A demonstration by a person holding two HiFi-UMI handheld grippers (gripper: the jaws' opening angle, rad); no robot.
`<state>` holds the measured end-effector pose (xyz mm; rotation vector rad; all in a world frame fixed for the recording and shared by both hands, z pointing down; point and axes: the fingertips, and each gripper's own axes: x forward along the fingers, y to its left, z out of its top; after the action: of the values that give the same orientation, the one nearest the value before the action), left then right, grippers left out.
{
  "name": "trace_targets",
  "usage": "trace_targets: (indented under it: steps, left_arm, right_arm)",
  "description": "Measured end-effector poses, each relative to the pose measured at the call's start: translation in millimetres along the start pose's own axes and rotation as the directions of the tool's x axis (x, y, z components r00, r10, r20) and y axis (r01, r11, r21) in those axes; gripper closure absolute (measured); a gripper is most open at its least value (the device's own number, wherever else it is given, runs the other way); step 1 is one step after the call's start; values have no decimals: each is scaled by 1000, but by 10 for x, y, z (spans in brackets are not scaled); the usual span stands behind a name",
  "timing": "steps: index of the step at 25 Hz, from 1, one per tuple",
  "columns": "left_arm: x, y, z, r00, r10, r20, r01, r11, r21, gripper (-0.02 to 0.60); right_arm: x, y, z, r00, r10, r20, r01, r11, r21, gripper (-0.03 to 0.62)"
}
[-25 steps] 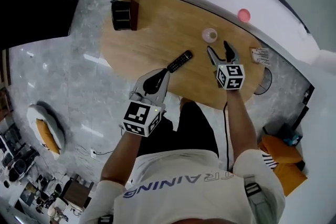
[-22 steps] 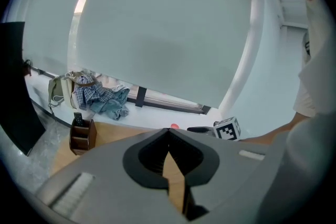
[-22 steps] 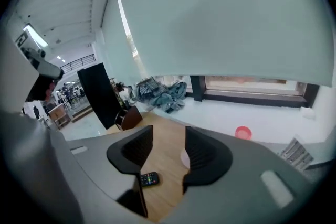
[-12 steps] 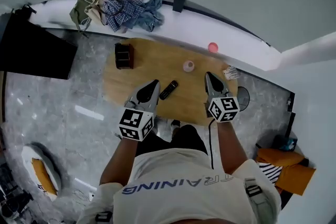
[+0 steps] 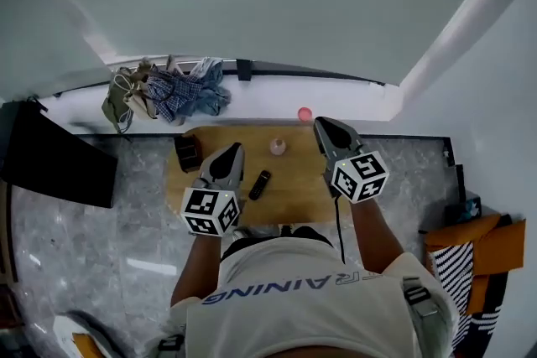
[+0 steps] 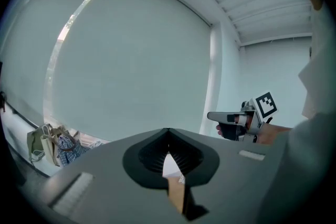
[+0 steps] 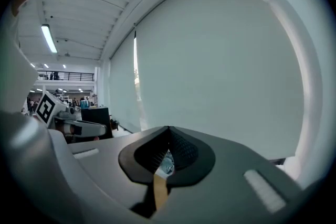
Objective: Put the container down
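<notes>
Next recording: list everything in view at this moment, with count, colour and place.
table: one, light wood, in front of the person
container: one, pale pink, far side of the table, standing free
remote: one, black, middle of the table
box: one, dark, left end of the table
small round thing: one, pink, on the white ledge beyond the table
clothes: one pile, blue check and olive, on the ledge at the left
panel: one, black, left of the table
shirt: one, white, on the person
left gripper: one, grey, jaws shut and empty, above the table's left part
right gripper: one, grey, jaws shut and empty, above the table's far right
</notes>
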<state>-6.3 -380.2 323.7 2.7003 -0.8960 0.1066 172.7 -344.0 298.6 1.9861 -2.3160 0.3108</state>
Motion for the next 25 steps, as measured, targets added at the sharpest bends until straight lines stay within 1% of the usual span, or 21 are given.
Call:
trace_targets:
  steps: [4,7,10,14,25]
  left_arm:
    - [-30,-179,280,998,-47,40,45,998,41,583]
    - [-47,-306,399,995,-76,59,72,995,68,583]
    - [-85,-321,454,994,-89,63,84,993,79,583]
    - [-118,-299,445,994,-91,58,86,993,78,582]
    - [-151,-182,438,995,-87,51,83,994,67,583]
  right_arm:
    - [-253,56,319,998,-27,55,29,999,-27,579]
    - [-414,12,412,995,-57,83,59,998,-25,579]
    - [-459,35,438,994,-66,92,68,997,-25,579]
    - [-434,105,431,994,-54,93,56,998,-23,579]
    - [-294,218,313,998,-31,61,32,999,-15,577]
